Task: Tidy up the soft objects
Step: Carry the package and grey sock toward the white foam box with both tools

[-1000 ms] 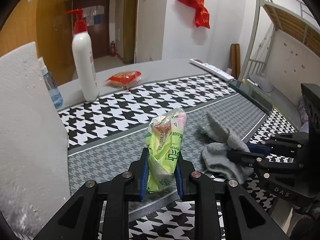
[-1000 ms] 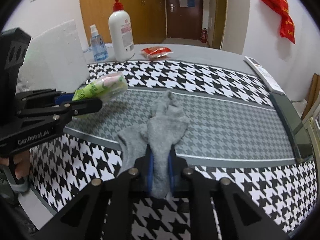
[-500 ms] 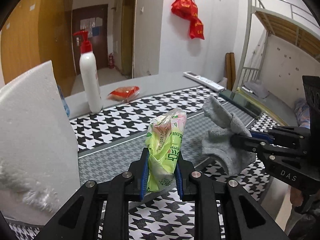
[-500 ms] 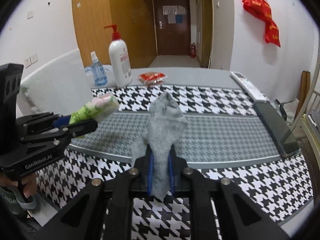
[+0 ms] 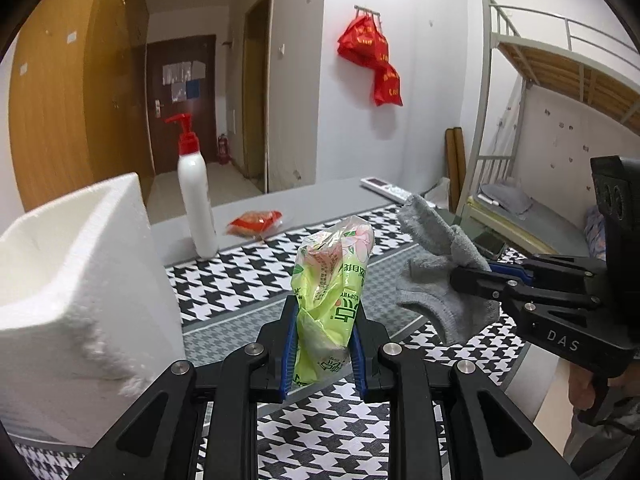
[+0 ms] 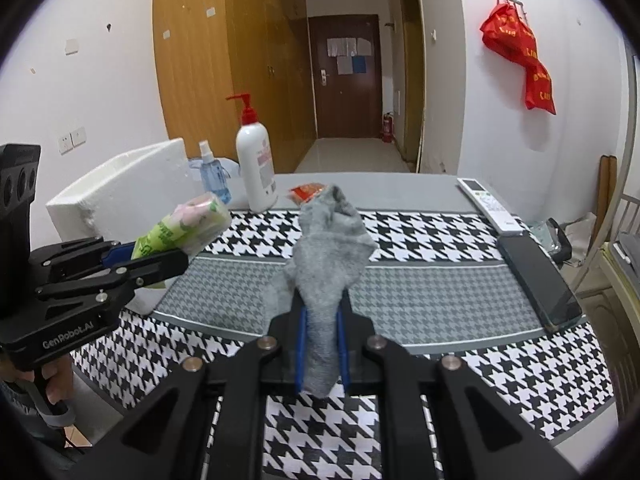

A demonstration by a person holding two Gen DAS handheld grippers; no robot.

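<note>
Left gripper (image 5: 322, 344) is clamping the green tissue pack (image 5: 332, 292); right gripper (image 6: 322, 354) is clamping the grey sock (image 6: 328, 264); both are awaiting placement in the foam box (image 5: 76, 280).

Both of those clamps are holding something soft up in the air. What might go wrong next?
The limp grey sock is pinched only at one end by the right hand-held gripper, so it may slip out. The crinkly green plastic tissue pack in the left hand-held gripper could snag the white foam box rim close beside it.
</note>
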